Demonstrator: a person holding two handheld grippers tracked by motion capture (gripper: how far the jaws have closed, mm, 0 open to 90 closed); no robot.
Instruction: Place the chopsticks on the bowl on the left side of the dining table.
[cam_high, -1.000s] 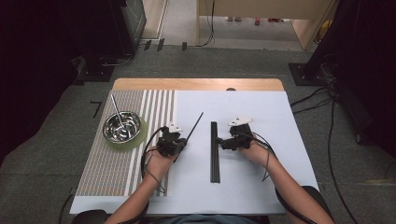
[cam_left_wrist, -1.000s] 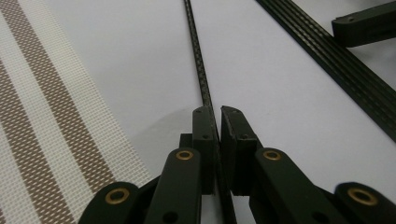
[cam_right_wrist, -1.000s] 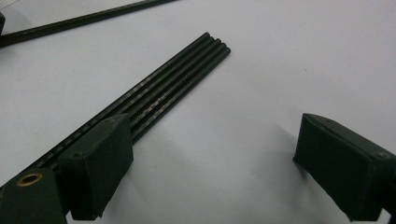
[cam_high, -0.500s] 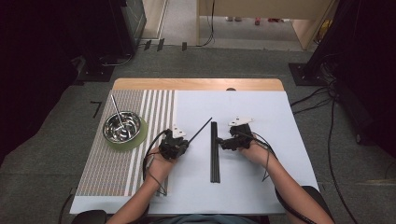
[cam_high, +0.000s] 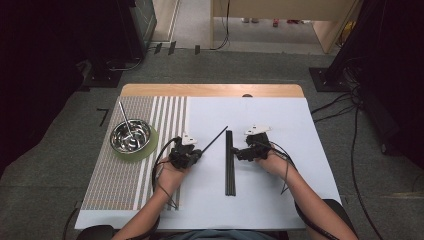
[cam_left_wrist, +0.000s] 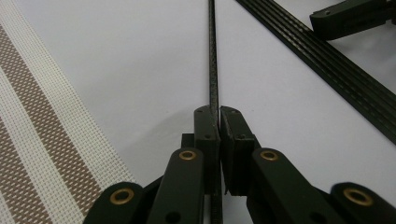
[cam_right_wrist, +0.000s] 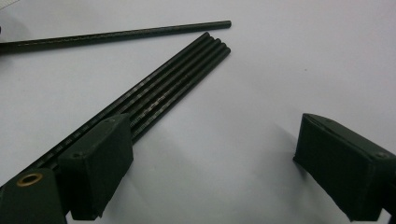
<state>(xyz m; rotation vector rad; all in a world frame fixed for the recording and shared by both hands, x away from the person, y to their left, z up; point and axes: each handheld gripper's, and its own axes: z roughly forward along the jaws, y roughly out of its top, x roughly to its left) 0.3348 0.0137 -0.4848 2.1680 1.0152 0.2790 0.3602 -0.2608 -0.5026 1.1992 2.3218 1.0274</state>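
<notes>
1. Work in hand: black rods are being gathered one at a time into a row at the centre of the white table (cam_high: 280, 200). The left gripper (cam_high: 196, 153) is clamped on a single rod (cam_high: 215, 138); the left gripper view shows its jaws pressed together with the thin shaft (cam_left_wrist: 213, 56) running straight out between the pads.

2. Position of the held rod: from the left gripper it points toward 2 o'clock in the high view, with its far tip just beside the top of the rod row (cam_high: 229, 162) and, as far as can be judged, not touching it. The right gripper view shows the loose rod (cam_right_wrist: 140, 31) angled across above the row's end.

3. Rod row: about five rods lie side by side, touching — the exact count is hard to confirm at this resolution (cam_right_wrist: 177, 79). The row runs from 12 to 6 o'clock between the two hands.

4. Right gripper (cam_high: 240, 152): jaws stand wide apart and hold nothing. One pad (cam_right_wrist: 100, 163) sits at the edge of the row; the other is well clear over bare table.

5. Other items: a steel bowl (cam_high: 131, 135) with a thin metal stick in it rests on a green coaster at 9 o'clock, on the striped mat (cam_high: 115, 185).

6. Next move, as judged: the held rod needs turning until it is parallel with the row, then sliding in flush against its near edge — the right gripper is placed to steady the row meanwhile.
</notes>
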